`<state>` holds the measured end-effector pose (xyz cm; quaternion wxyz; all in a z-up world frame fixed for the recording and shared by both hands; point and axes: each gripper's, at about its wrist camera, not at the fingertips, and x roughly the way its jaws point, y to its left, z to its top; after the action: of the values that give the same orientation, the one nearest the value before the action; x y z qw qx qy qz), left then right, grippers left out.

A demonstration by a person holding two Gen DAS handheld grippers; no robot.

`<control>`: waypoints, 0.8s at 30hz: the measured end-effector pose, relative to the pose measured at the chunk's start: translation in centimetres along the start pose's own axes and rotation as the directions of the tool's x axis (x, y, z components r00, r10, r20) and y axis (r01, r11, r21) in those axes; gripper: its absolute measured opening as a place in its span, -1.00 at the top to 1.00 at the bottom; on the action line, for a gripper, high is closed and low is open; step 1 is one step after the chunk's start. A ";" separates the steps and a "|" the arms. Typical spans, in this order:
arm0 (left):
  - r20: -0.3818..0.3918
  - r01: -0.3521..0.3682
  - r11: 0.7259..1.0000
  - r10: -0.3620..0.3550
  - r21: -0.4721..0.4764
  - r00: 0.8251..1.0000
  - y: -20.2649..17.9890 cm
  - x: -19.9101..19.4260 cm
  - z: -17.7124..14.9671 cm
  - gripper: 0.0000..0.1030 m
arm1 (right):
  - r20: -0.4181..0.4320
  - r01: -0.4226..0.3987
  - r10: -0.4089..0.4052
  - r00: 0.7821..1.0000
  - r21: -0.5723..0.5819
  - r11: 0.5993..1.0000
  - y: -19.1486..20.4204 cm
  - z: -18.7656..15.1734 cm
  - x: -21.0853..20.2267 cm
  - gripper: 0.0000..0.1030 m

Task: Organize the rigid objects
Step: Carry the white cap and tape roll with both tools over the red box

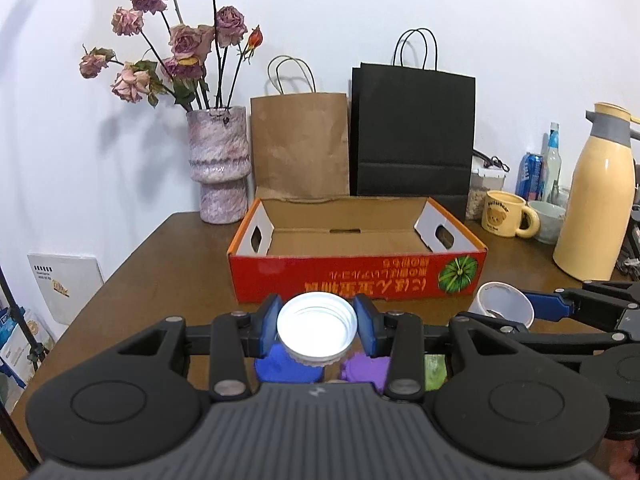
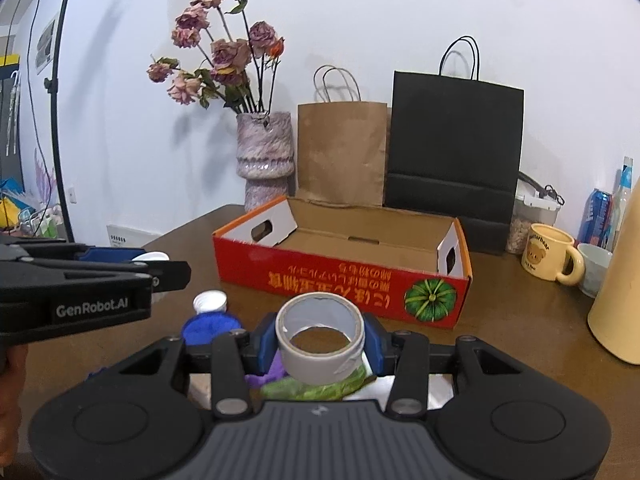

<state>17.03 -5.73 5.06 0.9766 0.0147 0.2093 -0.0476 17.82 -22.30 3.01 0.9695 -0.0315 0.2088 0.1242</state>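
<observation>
My left gripper (image 1: pixel 317 326) is shut on a white plastic lid (image 1: pixel 316 327), held above the table just in front of the red cardboard box (image 1: pixel 360 276). My right gripper (image 2: pixel 320 338) is shut on a roll of grey tape (image 2: pixel 320 340), also lifted in front of the box (image 2: pixel 340 280); the tape shows in the left wrist view too (image 1: pixel 505 305). Below lie a blue object (image 1: pixel 286 366), a purple object (image 1: pixel 366 368) and a green one (image 2: pixel 316 388). A small white cap (image 2: pixel 210 301) sits by the blue object (image 2: pixel 210 328). The box is empty inside.
Behind the box stand a vase of dried roses (image 1: pixel 218 164), a brown paper bag (image 1: pixel 300 144) and a black paper bag (image 1: pixel 414 132). At the right are a yellow bear mug (image 1: pixel 506 214), a cream thermos (image 1: pixel 596 196), a bowl, a can and bottles.
</observation>
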 end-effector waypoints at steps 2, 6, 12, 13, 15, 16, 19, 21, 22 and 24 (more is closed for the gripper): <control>0.007 0.001 1.000 -0.001 -0.003 1.000 0.0 0.4 0.5 0.21 | 0.006 0.002 -0.002 1.000 0.002 1.000 -0.2 0.5 0.5 0.17; 0.018 -0.002 1.000 0.002 -0.002 1.000 -0.2 1.3 1.4 0.21 | 0.020 0.009 -0.009 1.000 0.002 1.000 -0.6 1.5 1.3 0.17; 0.027 -0.002 1.000 0.002 -0.016 1.000 -0.2 2.7 2.7 0.21 | 0.044 0.024 -0.024 0.999 -0.009 1.000 -1.2 3.0 2.6 0.17; 0.027 -0.002 1.000 0.002 -0.017 1.000 -0.3 3.0 2.9 0.21 | 0.046 0.027 -0.027 0.999 -0.010 1.000 -1.3 3.3 2.9 0.17; 0.030 -0.003 1.000 0.004 -0.016 1.000 -0.4 3.5 3.3 0.21 | 0.049 0.032 -0.031 0.998 -0.011 0.999 -1.5 3.7 3.4 0.17; 0.032 -0.004 1.000 0.005 -0.017 0.999 -0.4 3.8 3.5 0.21 | 0.051 0.034 -0.033 0.998 -0.010 0.999 -1.6 4.0 3.6 0.17; 0.037 -0.009 1.000 0.010 -0.021 0.999 -0.4 4.6 4.1 0.21 | 0.055 0.040 -0.039 0.998 -0.011 0.999 -2.0 4.6 4.4 0.17; 0.039 -0.012 1.000 0.013 -0.027 0.999 -0.4 5.2 4.5 0.21 | 0.057 0.042 -0.041 0.998 -0.010 0.999 -2.2 5.1 5.1 0.17; 0.041 -0.013 1.000 0.014 -0.028 0.999 -0.4 5.5 4.8 0.21 | 0.057 0.042 -0.042 0.997 -0.010 0.999 -2.4 5.3 5.4 0.17; 0.045 -0.016 0.999 0.017 -0.032 0.999 -0.5 6.2 5.3 0.21 | 0.059 0.044 -0.043 0.997 -0.010 0.999 -2.6 5.8 6.1 0.17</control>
<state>24.73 -7.00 7.33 0.9816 0.0001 0.1876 -0.0367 26.12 -22.74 5.77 0.9775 -0.0378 0.1788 0.1050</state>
